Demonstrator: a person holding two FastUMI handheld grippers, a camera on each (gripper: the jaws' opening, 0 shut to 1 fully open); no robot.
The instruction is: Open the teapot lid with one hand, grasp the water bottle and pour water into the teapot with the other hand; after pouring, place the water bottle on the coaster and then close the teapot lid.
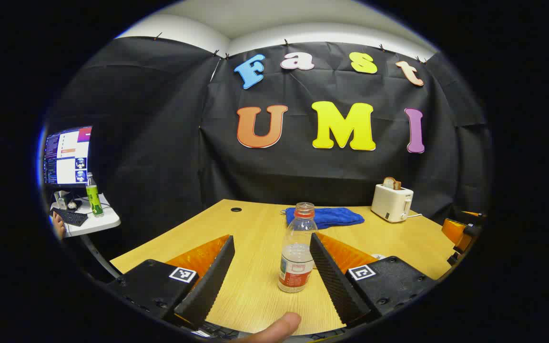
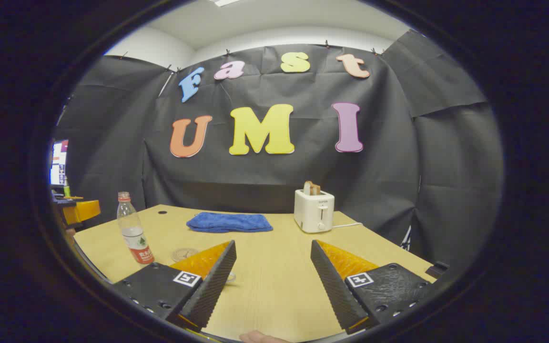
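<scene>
Early stage, by the look of it. The water bottle stands upright on the worktop, long axis vertical, open mouth pointing up, no cap on, a little water in it. Left hand-held gripper has its fingers spread wide and the bottle sits between them, nearer the right finger; can't tell if that finger touches it, so not a grasp yet. Right hand-held gripper is also apart, holding nothing, over bare worktop. In the right gripper view the bottle stands near the worktop's left edge, with a round coaster just beside it (partly behind the finger). Still to do, as I read it: lid off, pour, bottle onto coaster, lid back. Blue towel and toaster sit at the back, clear of the work.
</scene>
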